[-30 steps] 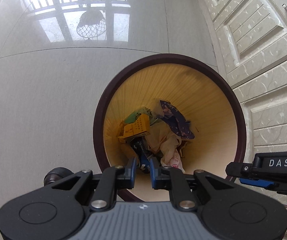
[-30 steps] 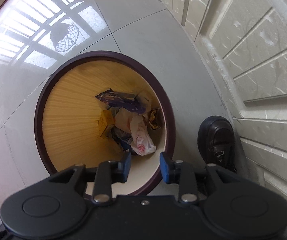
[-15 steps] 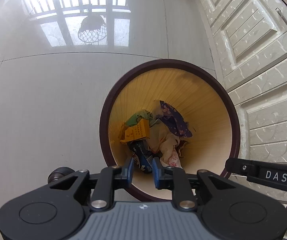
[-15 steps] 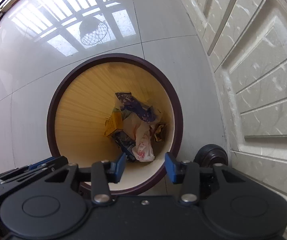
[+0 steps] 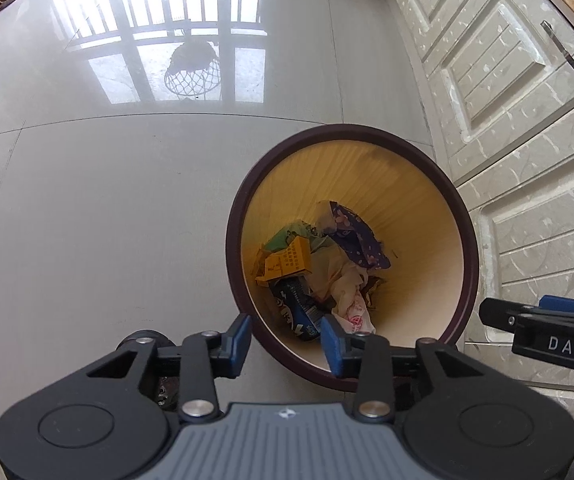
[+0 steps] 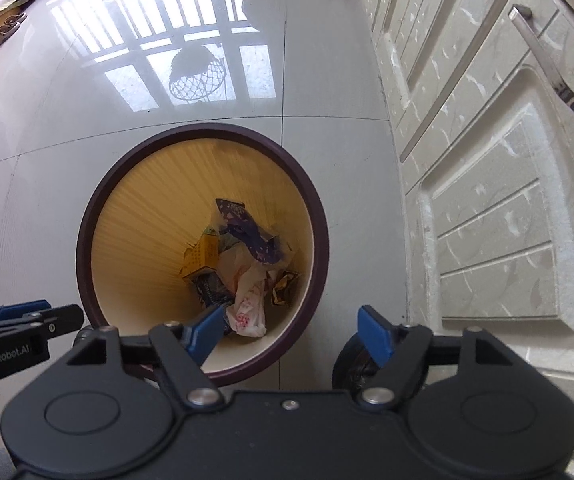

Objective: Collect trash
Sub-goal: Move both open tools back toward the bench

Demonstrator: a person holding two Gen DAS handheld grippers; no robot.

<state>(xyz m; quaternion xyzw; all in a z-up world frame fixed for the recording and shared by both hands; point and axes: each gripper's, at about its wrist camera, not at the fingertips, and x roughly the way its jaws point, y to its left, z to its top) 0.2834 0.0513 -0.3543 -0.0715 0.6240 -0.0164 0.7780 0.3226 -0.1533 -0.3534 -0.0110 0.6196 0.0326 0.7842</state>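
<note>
Both grippers are being held above the waste bin [image 5: 471, 264], which is standing on the tiled floor [image 5: 107, 208] just beside the white cabinet doors [image 6: 499, 208]. The left gripper [image 5: 285, 338] is being kept moderately open, with nothing gripped. The right gripper [image 6: 293, 334] is being held wide open, also empty. The trash [image 6: 243, 268] is lying at the bin's bottom: a yellow carton [image 5: 289, 260], a purple wrapper [image 5: 353, 236], a white plastic bag [image 6: 249, 304].

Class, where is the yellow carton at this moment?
The yellow carton lies inside the waste bin, on the left of the pile in both views, beside the white plastic bag and above the blue wrapper.
</note>
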